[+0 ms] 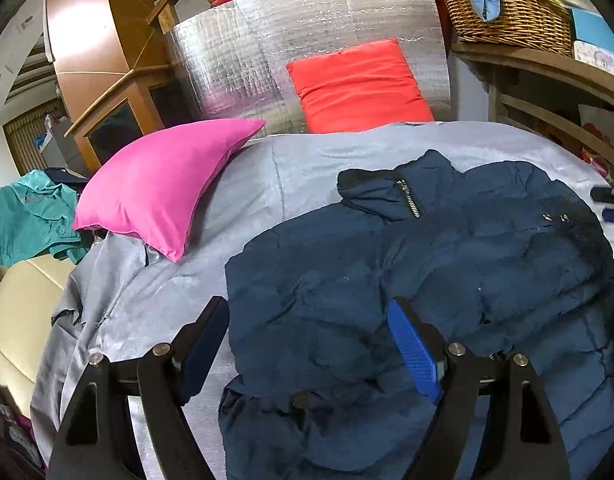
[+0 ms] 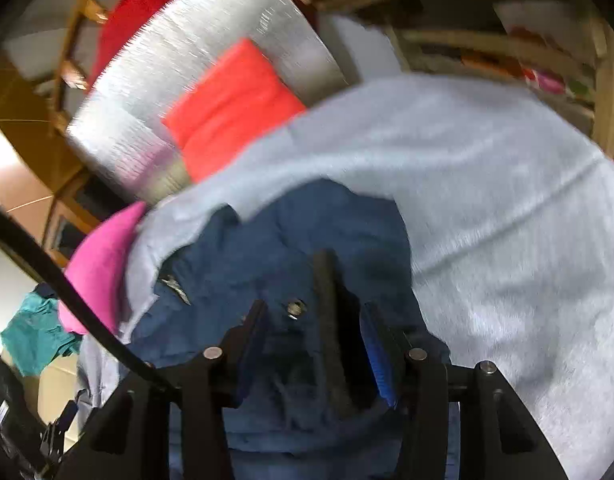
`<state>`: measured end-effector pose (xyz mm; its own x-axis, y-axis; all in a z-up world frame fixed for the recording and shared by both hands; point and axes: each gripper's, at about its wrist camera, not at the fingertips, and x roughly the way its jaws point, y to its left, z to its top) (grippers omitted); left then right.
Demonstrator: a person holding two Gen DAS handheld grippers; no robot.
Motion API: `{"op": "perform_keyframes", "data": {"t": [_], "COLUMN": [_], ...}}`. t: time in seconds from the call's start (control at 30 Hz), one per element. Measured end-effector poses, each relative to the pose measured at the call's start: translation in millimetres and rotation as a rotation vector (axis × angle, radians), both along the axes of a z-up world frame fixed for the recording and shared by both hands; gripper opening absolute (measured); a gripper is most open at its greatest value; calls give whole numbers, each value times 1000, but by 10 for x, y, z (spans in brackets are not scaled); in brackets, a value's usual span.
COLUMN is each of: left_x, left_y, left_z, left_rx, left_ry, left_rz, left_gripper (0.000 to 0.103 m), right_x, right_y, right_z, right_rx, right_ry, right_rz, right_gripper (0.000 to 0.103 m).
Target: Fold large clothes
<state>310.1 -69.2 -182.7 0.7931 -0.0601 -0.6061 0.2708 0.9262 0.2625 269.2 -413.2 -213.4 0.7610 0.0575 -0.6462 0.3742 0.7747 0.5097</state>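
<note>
- Navy jacket (image 1: 407, 280) lying on grey bedspread (image 1: 307, 152); open bedspread beyond its collar.
- Left gripper (image 1: 311, 344) hovering, jaws apart.
- Right gripper (image 2: 311, 344) jaws parted around jacket fabric.

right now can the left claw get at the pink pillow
Probably yes. The left claw is open and holds nothing, and the pink pillow lies up and to its left on the grey bedspread, with only bare bedspread between them. The jacket lies off to the right.

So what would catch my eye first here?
Probably the bright pink satin cushion at the left of the grey bedspread, and the orange-red cushion leaning on the silver foil panel behind. Nearer, a puffy navy blue jacket lies spread out.
</note>
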Motion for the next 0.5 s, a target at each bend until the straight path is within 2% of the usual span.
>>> {"op": "perform_keyframes", "data": {"t": [0.1, 0.17, 0.4, 0.5], "left_x": [-19, -31, -76, -84], "left_y": [-66, -107, -249, -278], "left_z": [1, 3, -4, -12], "left_rx": [1, 4, 16, 19], "left_ry": [0, 0, -5, -4], "left_rz": [-14, -21, -48, -52], "left_gripper": [82, 82, 82, 82], "right_x": [-37, 17, 125, 192], "right_y": [144, 253, 439, 442], "right_z": [108, 109, -72, -249], "right_rx": [-38, -57, -44, -39], "right_ry": [-49, -37, 53, 143], "right_rz": [68, 128, 224, 235], "right_gripper": [43, 43, 42, 42]}}
